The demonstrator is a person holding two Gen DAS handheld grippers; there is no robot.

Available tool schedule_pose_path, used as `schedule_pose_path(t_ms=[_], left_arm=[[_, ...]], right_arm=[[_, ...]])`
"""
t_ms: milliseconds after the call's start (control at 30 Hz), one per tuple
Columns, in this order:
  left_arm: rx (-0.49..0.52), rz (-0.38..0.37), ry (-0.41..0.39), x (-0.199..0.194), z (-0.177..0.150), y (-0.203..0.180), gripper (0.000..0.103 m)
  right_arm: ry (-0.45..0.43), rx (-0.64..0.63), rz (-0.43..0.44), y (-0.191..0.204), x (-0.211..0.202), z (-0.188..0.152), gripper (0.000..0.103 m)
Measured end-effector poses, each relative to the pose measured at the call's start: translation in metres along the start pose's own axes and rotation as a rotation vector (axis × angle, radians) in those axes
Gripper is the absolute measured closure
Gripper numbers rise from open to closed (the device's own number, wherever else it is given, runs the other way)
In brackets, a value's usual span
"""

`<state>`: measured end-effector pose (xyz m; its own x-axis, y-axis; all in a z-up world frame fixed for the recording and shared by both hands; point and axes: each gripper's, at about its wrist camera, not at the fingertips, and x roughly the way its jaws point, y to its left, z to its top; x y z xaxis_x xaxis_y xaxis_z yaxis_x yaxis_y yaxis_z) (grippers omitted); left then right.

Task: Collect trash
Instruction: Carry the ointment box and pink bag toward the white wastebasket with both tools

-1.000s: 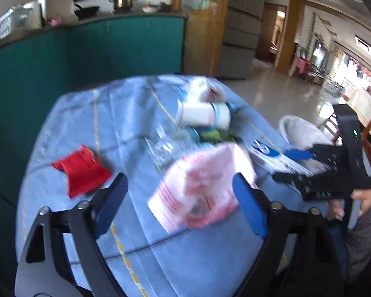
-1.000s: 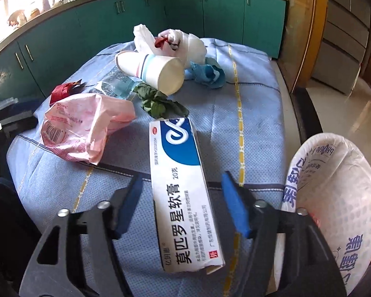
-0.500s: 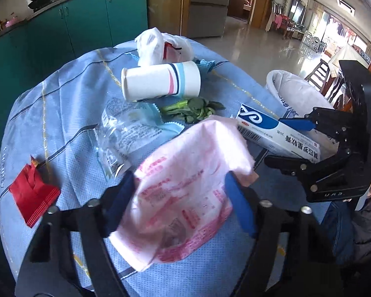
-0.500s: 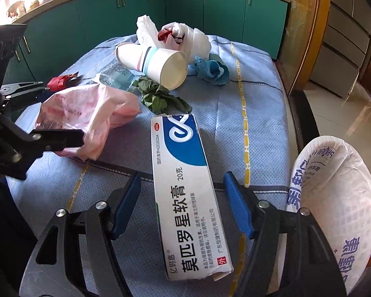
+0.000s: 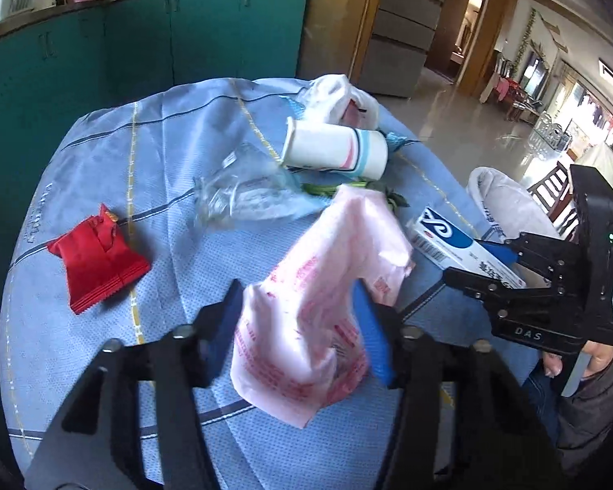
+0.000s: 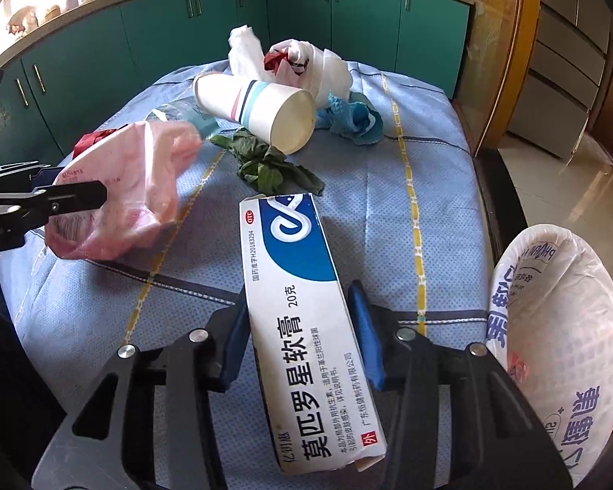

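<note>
My left gripper [image 5: 298, 322] is shut on a crumpled pink plastic bag [image 5: 327, 302] and holds it just above the blue tablecloth [image 5: 151, 163]; the bag also shows in the right wrist view [image 6: 126, 188]. My right gripper [image 6: 302, 339] is shut on a white and blue ointment box [image 6: 302, 306], which also shows in the left wrist view [image 5: 457, 245]. A white lined trash bin [image 6: 560, 326] stands off the table's right edge, beside the right gripper.
On the cloth lie a red wrapper [image 5: 98, 257], a clear wrapper [image 5: 245, 196], a tipped paper cup [image 6: 261, 110], green leaves [image 6: 269, 167], a blue crumpled wrapper [image 6: 355, 122] and a white plastic bag [image 6: 298, 61]. Teal cabinets [image 5: 143, 41] stand behind the table.
Both grippers have closed: the left on the pink bag, the right on the ointment box. The pink bag has bunched up and lifted slightly.
</note>
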<state>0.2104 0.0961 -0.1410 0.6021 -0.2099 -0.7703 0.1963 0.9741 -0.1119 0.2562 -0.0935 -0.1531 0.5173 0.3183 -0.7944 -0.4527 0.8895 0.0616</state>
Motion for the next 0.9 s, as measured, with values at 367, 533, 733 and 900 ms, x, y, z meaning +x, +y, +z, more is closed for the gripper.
schedule_pose_path(t_ms=[367, 533, 733, 900], left_arm=[[0.132, 0.108, 0.038, 0.020, -0.002, -0.031, 0.029], [0.171, 0.126, 0.028, 0.020, -0.005, -0.036, 0.050], [0.193, 0.126, -0.020, 0.000, -0.006, -0.038, 0.065], [0.193, 0.116, -0.113, -0.025, -0.006, -0.036, 0.065]], right_arm=[[-0.013, 0.006, 0.005, 0.001, 0.002, 0.002, 0.048], [-0.019, 0.006, 0.014, 0.001, -0.001, 0.002, 0.057], [-0.046, -0.017, 0.015, 0.002, -0.013, 0.001, 0.057], [-0.103, 0.013, 0.020, -0.008, -0.032, 0.001, 0.057]])
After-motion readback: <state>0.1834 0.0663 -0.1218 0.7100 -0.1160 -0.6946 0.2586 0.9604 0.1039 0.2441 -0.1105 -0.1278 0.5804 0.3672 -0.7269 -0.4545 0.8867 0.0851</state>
